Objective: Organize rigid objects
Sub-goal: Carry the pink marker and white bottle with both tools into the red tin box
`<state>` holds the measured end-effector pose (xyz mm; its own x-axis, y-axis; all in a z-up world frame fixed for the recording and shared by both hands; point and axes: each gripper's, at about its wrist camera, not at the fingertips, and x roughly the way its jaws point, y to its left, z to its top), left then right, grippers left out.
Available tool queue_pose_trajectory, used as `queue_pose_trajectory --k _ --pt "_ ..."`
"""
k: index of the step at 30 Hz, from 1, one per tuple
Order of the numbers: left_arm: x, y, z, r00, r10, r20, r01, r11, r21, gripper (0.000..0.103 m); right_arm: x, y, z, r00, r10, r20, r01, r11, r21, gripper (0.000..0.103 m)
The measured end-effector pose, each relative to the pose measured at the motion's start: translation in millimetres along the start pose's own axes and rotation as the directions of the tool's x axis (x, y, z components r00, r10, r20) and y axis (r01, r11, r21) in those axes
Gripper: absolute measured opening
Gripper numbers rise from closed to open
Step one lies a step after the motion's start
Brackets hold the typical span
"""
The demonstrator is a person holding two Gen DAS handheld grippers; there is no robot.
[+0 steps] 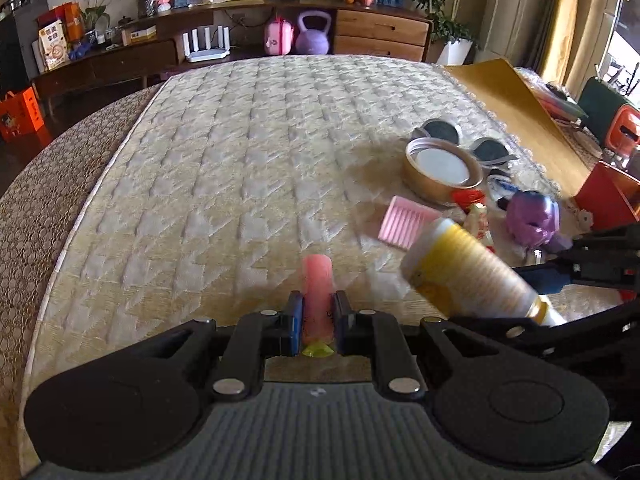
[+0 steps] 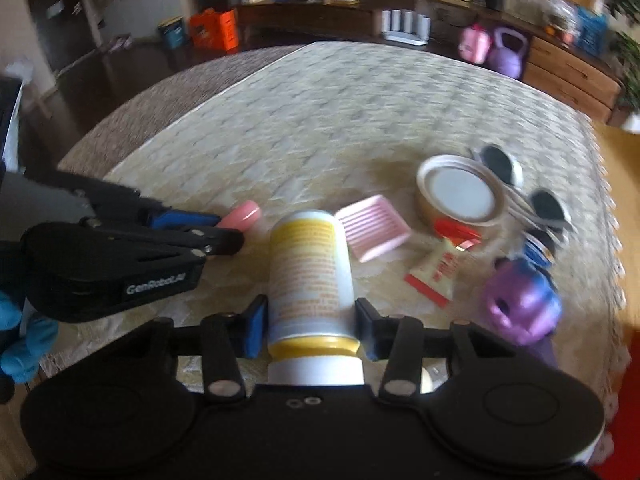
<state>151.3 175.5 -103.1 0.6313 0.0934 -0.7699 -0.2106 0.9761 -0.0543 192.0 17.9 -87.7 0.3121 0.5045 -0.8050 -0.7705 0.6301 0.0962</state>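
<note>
My left gripper [image 1: 317, 312] is shut on a pink tube [image 1: 317, 288] with a yellow end, held over the quilted mattress [image 1: 240, 152]; it also shows at the left of the right wrist view [image 2: 216, 228], the pink tube [image 2: 242, 215] sticking out of it. My right gripper [image 2: 308, 328] is shut on a white and yellow bottle [image 2: 308, 268], which shows in the left wrist view [image 1: 468, 272] at the right. On the mattress lie a pink ridged soap dish [image 2: 372, 232], a round gold tin [image 2: 460, 196], a red and white tube [image 2: 440, 268] and a purple toy [image 2: 520, 304].
Dark round lids [image 1: 440, 130] lie behind the tin. A wooden sideboard [image 1: 380, 32] with a purple kettlebell [image 1: 314, 34] stands beyond the mattress. A yellow board [image 1: 508, 92] and red box [image 1: 608, 192] are at the right. The mattress's left edge [image 1: 80, 208] drops off.
</note>
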Motion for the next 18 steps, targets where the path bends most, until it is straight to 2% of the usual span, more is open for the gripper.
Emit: queue_pose_trajectory --k 6,12,18 --pt "-25.4 -28.5 13.6 0.998 -0.058 0.018 0.057 0.998 0.017 0.015 -44.5 -22.9 -8.9 0.998 -0.048 0.037 0.044 0.993 0.109 0.045" --pt "-50.8 -82.3 32.9 0.99 -0.136 0.044 0.132 0.988 0.082 0.015 -95.8 -62.1 -22.3 0.988 -0.13 0.085 0.105 0.962 0.253 0.045" --pt "-60.9 -140.5 53.4 0.977 -0.206 0.057 0.197 0.97 0.142 0.015 -139.1 -106.0 -36.6 0.97 -0.213 0.115 0.163 0.926 0.341 0.045"
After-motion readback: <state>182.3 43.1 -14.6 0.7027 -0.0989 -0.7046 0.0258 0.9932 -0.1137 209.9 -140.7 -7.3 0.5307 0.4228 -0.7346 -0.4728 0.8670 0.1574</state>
